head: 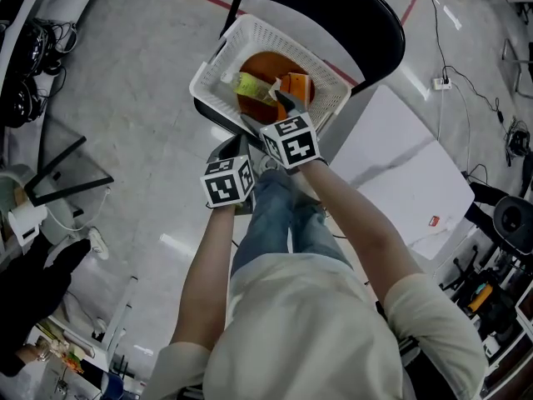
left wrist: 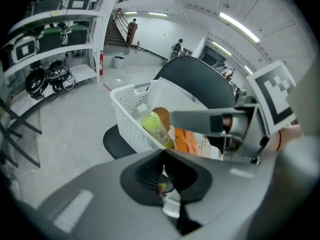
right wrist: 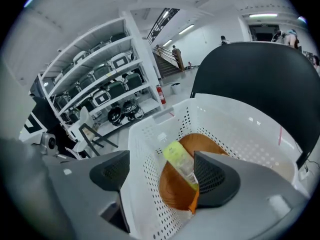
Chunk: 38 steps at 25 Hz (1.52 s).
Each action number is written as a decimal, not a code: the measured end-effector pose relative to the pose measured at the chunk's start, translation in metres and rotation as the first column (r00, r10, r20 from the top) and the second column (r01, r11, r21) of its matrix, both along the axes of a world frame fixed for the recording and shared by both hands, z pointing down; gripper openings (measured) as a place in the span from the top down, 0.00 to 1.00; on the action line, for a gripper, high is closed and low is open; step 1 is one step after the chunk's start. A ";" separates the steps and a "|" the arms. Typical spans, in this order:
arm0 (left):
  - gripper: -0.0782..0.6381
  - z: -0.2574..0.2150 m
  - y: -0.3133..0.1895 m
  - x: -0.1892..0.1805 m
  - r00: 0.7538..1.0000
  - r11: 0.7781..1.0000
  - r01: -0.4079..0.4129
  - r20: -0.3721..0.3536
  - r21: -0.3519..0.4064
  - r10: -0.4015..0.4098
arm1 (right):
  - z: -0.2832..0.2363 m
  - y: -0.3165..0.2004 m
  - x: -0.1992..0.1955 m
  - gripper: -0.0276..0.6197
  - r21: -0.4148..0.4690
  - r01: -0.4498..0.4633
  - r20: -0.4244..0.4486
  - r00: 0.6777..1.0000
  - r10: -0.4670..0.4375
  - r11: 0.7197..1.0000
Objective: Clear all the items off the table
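in the right gripper view, one jaw of the right gripper [right wrist: 162, 159] covered the lower end of the green bottle [right wrist: 179, 159] and most of the orange packet [right wrist: 194, 201]. the basket [right wrist: 145, 184] hid the chair [right wrist: 260, 79] seat there. a yellow-orange spot beyond the left gripper [left wrist: 164, 159] was too small to identify.

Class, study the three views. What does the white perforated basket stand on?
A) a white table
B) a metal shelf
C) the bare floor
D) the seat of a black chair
D: the white basket sits on the seat of the black chair. The seat shows dark under its near edge and the backrest rises behind it.
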<state>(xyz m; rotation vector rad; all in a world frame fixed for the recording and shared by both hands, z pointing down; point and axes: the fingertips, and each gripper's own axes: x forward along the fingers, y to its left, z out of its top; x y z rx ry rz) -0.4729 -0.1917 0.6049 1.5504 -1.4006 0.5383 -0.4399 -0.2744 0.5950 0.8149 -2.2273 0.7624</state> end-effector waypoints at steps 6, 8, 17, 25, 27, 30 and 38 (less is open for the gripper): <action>0.88 -0.003 -0.001 0.006 1.000 1.000 -0.012 -0.002 0.007 0.012 | 0.000 0.004 0.010 0.39 0.001 -0.018 -0.021 1.000 0.018 1.000; 0.88 -0.004 -0.001 0.007 1.000 1.000 -0.017 -0.001 0.008 0.017 | -0.001 0.007 0.014 0.41 0.001 -0.025 -0.023 0.999 0.025 1.000; 0.88 -0.013 0.002 0.022 0.999 0.998 -0.053 0.002 0.024 0.053 | -0.013 0.018 0.036 0.42 0.008 -0.069 -0.023 0.997 0.069 0.998; 0.88 -0.025 0.005 0.033 0.997 0.997 -0.070 -0.006 0.043 0.071 | -0.026 0.020 0.071 0.96 0.070 -0.173 -0.102 0.978 0.180 0.982; 0.88 -0.027 0.006 0.035 0.997 0.996 -0.075 -0.006 0.046 0.075 | -0.028 0.021 0.077 0.96 0.072 -0.191 -0.110 0.974 0.198 0.979; 0.88 -0.030 0.009 0.036 0.996 0.995 -0.083 -0.007 0.053 0.083 | -0.030 0.025 0.081 0.96 0.075 -0.201 -0.115 0.971 0.208 0.977; 0.88 -0.042 0.013 0.042 0.993 0.990 -0.121 0.008 0.073 0.120 | -0.042 0.037 0.092 0.96 0.086 -0.233 -0.109 0.964 0.242 0.969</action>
